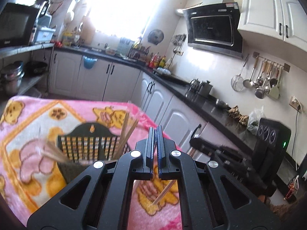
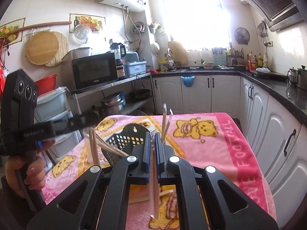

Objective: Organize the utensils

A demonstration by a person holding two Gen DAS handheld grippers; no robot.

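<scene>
Black plastic jaws with blue ribbed pads, that's the right gripper (image 2: 153,134), clamped tight on a pair of chopsticks in a clear wrapper (image 2: 153,187) that runs back through the jaws and hangs below them. The left gripper (image 1: 155,130) is pressed fully together with nothing between its pads; the right wrist view shows the person's left hand (image 2: 28,174) wrapped round its handle at the left edge.

Just ahead of both tools sits the black plastic basket (image 2: 126,140), a latticed holder with a tall arched back and a hanging hole, lying near the middle of the pink fleece blanket (image 2: 220,153). Several bare wooden chopsticks (image 2: 94,145) lean out of its left compartment, splayed at angles, and two wrapped ones (image 2: 165,122) stand upright at its right side. One loose wooden chopstick (image 1: 165,192) lies on the blanket near the front edge, under the left gripper. White cabinets (image 2: 226,92) and a dark counter (image 2: 268,84) ring the blanket's far and right edges.
</scene>
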